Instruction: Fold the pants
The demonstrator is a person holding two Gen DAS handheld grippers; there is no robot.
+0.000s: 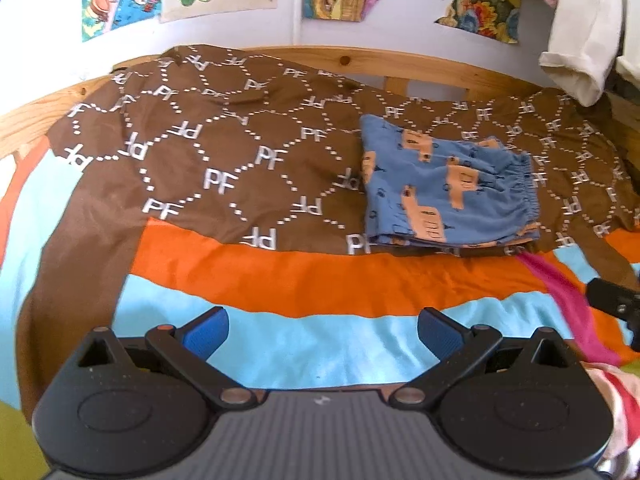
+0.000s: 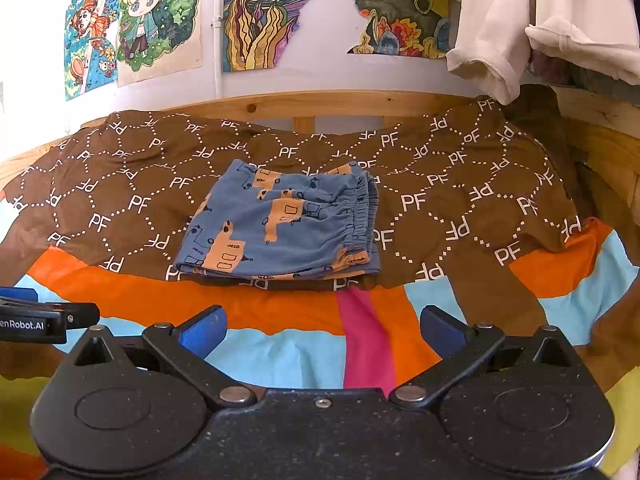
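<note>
Hovering low over the near part of the bed, my left tongs [image 1: 323, 330] and my right tongs [image 2: 322, 328] both stand spread wide, with nothing between their blue pads [image 2: 204, 330]. Below each of them lies only the striped bedcover [image 1: 304, 276] in orange and light blue, with a pink band under the right pair. The pants [image 2: 280, 226], blue with tan vehicle prints, lie folded into a compact, squarish packet farther out, on the brown blanket [image 2: 120, 200] printed with white "PF" letters, close to that blanket's near edge. Their gathered elastic waistband [image 2: 360, 216] faces right, and the stacked layers show along the near side. From the right tongs the packet sits ahead and slightly left of centre; from the left tongs the same pants [image 1: 448, 188] sit ahead and to the right. Neither pair touches the cloth; a strip of orange bedcover lies between the packet and both. At the left edge of the right view the other tongs [image 2: 36, 316] show, level with mine. Beyond the blanket runs the wooden bed frame [image 2: 320, 106], then a wall with colourful drawings [image 2: 160, 20], and pale garments [image 2: 520, 32] hang at far right.
</note>
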